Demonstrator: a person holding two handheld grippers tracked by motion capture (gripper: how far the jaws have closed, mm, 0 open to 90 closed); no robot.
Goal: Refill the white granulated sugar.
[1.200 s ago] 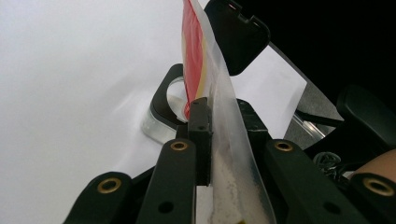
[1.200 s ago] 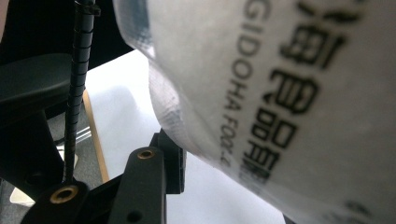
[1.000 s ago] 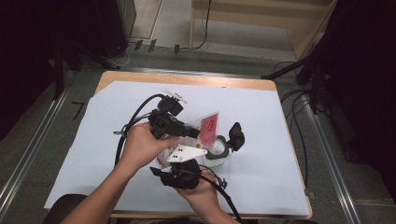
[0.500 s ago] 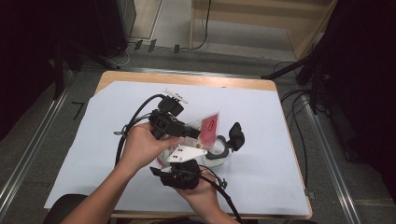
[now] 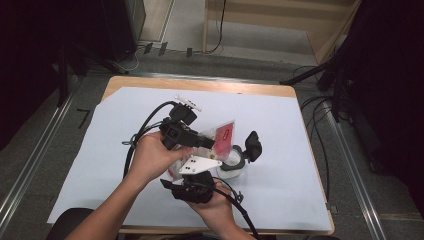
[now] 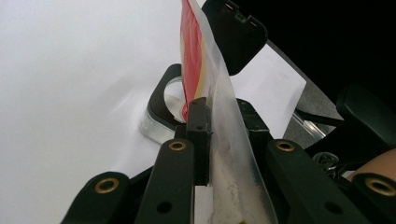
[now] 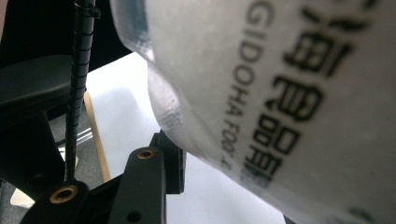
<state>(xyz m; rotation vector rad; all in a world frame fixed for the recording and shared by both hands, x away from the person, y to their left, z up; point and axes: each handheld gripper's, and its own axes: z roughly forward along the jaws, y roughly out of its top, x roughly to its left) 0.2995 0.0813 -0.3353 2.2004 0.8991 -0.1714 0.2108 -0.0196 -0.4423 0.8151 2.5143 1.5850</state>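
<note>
Red-and-clear sachet (image 5: 223, 134) is tilted over the open mouth of the clear container (image 5: 231, 167) at table centre, pinched in the left gripper (image 6: 219, 116). Right gripper (image 5: 212, 172) clamps the container's near side, lid (image 5: 252, 145) flipped open on the far right. Risk: powder misses the mouth and spills on the white sheet (image 5: 300, 165) if the sachet drifts sideways.

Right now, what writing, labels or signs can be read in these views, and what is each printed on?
"GIDOHA FOO…", cut off, in black on the clear container in the right gripper view.
Larger black Chinese characters beside it on the same container: too blurred and cropped to read.
A small red oval mark on the red-and-clear sachet in the high view: too small to read.
</note>
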